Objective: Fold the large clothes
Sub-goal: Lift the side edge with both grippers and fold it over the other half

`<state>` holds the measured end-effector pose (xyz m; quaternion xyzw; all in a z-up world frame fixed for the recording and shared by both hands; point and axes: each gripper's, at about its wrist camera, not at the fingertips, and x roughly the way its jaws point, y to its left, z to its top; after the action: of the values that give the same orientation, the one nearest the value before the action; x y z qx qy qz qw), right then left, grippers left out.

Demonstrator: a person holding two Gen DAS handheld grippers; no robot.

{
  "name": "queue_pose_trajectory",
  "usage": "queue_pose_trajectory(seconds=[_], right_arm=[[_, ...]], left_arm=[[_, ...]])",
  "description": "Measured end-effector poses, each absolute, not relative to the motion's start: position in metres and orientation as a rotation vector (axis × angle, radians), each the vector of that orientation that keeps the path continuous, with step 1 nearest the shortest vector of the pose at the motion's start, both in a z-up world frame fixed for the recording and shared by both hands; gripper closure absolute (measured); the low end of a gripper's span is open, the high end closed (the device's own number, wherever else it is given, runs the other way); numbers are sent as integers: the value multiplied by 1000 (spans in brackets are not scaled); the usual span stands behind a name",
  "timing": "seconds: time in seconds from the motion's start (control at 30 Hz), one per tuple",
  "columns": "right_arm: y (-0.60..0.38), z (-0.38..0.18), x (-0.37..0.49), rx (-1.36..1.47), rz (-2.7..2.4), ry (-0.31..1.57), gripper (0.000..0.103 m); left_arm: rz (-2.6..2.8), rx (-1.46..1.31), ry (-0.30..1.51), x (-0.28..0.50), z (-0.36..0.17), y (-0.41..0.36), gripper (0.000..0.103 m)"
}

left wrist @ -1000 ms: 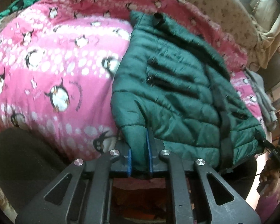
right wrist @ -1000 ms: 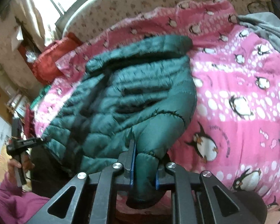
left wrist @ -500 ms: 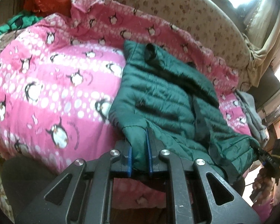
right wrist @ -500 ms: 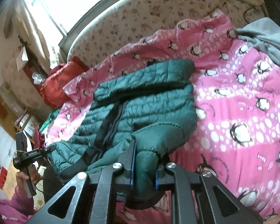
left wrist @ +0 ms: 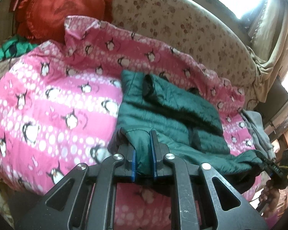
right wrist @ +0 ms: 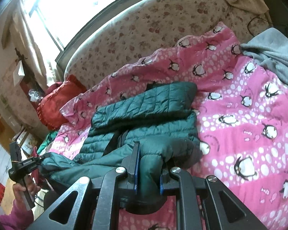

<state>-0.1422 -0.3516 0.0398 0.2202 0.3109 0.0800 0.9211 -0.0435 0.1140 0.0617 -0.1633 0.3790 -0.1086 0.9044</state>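
No lettering reads clearly on the green jacket [left wrist: 163, 118].

**Colours and patterns on record**

Quilted jacket [left wrist: 169, 118]: dark green, black zip band. Blanket [left wrist: 53, 103]: pink in lighter and deeper stripes, white dots, black-and-white penguins. Cushion [left wrist: 59, 9]: red, frilled. Sofa back [right wrist: 163, 25]: cream with brownish-red flower print. Loose garment [right wrist: 274, 57]: plain grey. Tongs: black, blue pads [left wrist: 133, 164]. Sleeve [right wrist: 13, 218]: magenta.
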Motion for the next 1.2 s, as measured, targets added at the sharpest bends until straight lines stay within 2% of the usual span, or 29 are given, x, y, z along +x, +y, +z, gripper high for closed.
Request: queue_pose_trajectory(seconds=[0.73,1.2], right_arm=[[-365,67,-16,368,32,659,89],[-369,48,81,296,-33,746,90]], left_arm=[[-97,-255,722,79,85,81,91],[7,-277,802,178,50,66,91]])
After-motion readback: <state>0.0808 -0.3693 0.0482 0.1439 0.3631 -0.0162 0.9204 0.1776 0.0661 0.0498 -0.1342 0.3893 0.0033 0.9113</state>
